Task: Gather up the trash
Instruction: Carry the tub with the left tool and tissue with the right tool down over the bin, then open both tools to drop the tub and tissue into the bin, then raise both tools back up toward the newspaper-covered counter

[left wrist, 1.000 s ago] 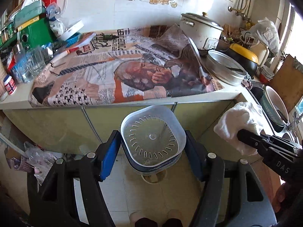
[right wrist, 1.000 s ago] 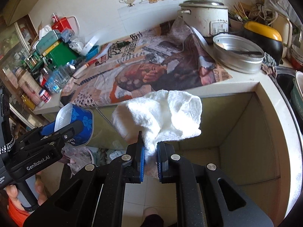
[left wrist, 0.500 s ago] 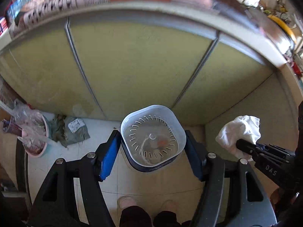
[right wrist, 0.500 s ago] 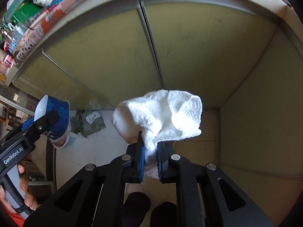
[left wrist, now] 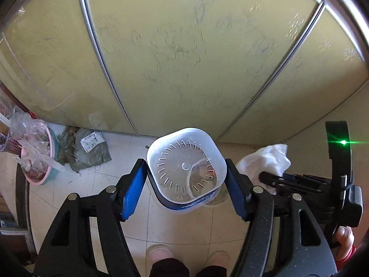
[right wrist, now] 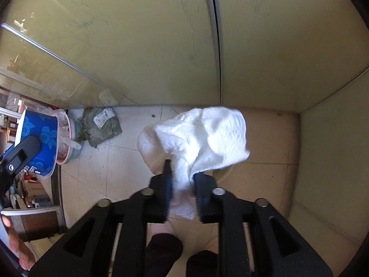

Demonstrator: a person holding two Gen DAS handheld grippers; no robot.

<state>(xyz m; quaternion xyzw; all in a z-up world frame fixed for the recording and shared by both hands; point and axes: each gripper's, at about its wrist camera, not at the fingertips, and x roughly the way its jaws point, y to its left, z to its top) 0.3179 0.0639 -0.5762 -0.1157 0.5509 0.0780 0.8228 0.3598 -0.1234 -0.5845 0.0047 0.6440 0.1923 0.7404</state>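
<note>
My left gripper (left wrist: 185,177) is shut on a blue plastic cup (left wrist: 185,169) with a clear slotted lid, held above the floor tiles. The cup also shows at the left of the right wrist view (right wrist: 39,138). My right gripper (right wrist: 183,184) holds a crumpled white cloth (right wrist: 203,136), and its jaws stand a little wider than before with the cloth still between them. The cloth also shows at the right of the left wrist view (left wrist: 267,161). Both are low, in front of the yellow-green cabinet doors (left wrist: 184,57).
A pink bin lined with a plastic bag and full of trash (left wrist: 34,159) stands on the floor at the left, with a crumpled grey-green bag (left wrist: 90,147) beside it. The bin also shows in the right wrist view (right wrist: 68,143). My feet are below.
Both grippers have dropped from counter height to near the floor, facing the cabinet doors. The right jaws have spread slightly around the cloth.
</note>
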